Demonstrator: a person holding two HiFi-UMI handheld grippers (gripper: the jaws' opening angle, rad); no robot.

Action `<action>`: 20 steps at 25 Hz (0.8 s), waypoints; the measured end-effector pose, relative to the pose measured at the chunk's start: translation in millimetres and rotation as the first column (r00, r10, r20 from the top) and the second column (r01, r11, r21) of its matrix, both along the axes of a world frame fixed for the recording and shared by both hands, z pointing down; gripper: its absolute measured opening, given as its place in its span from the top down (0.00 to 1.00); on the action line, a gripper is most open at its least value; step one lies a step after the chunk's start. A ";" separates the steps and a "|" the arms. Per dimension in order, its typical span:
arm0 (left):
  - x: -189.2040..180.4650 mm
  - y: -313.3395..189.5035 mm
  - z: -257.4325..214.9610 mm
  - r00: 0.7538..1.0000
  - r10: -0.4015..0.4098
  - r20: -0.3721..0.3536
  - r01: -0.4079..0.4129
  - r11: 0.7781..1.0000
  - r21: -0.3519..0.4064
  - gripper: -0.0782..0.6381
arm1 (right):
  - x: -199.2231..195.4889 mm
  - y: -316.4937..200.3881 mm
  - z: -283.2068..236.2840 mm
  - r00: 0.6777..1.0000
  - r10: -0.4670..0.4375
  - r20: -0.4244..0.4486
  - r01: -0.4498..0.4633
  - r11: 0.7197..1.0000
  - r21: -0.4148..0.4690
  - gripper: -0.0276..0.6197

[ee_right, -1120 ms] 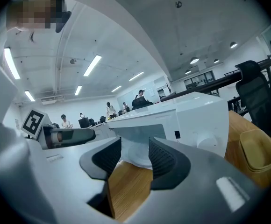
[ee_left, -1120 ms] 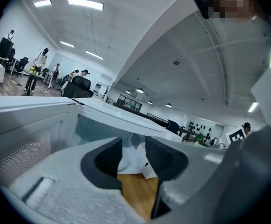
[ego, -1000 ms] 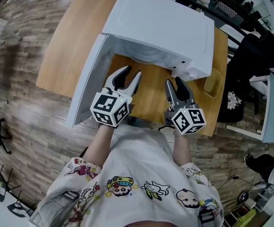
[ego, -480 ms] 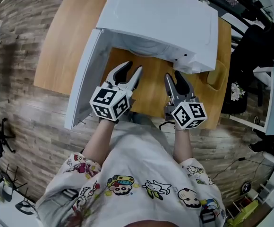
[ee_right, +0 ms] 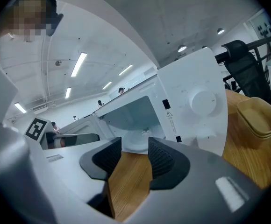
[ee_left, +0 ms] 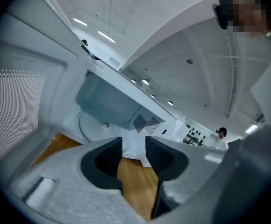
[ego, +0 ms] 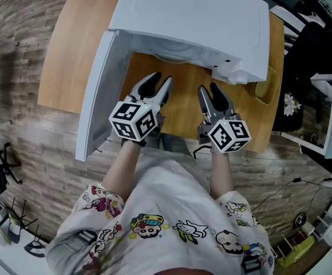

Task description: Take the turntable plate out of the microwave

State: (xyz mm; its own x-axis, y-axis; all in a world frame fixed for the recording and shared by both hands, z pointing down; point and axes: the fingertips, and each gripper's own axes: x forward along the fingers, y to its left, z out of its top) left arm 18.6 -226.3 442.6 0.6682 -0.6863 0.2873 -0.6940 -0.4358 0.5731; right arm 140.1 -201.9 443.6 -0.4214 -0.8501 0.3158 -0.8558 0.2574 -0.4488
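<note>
As the left gripper [ego: 157, 85] & right gripper [ego: 210, 91] edge a bit nearer the microwave [ego: 194, 16] mouth vs. a sec ago, the reach-in looks begun, but no contact yet. Both sets of fingers stand partly apart w/ nothing between, above the desk [ego: 180, 105]. Turntable plate [ee_left: 91, 127] lies inside on the cavity floor; door [ego: 94, 96] hangs open at left. Otherwise only the head view shifted.
</note>
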 end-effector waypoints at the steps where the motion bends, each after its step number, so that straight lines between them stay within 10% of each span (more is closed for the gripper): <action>1: 0.1 -0.8 3.6 1.000 -0.003 -0.003 0.003 1.000 -0.008 0.68 | -0.4 0.0 3.1 1.000 0.001 0.003 -0.001 1.000 -0.006 0.68; 20: 6.4 -22.4 74.0 0.995 -0.071 -0.064 0.062 0.989 -0.133 0.68 | -7.0 3.6 52.7 0.999 -0.002 0.037 0.004 0.997 -0.073 0.69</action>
